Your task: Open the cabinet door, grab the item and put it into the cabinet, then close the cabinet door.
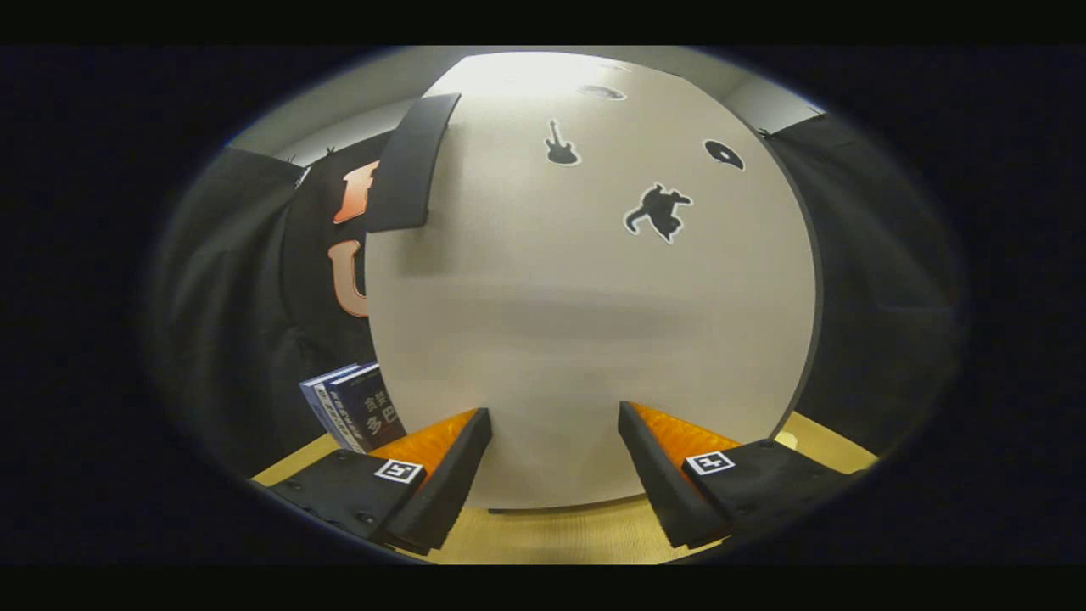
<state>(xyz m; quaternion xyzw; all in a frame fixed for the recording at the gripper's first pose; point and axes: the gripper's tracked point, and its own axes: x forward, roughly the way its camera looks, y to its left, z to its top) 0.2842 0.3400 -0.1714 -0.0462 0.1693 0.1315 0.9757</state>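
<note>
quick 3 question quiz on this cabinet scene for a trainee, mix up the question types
1. True or false: the cabinet door ahead of the gripper is shut.
2. Which sticker is on the door? A) guitar sticker B) bicycle C) fish
3. Fill in: the books stand on the wooden table beside the cabinet, beyond one gripper ____.

Key:
1. True. The door faces the gripper flat, its black handle at the upper edge.
2. A
3. finger. The gripper is open, with nothing between its fingers.
</note>
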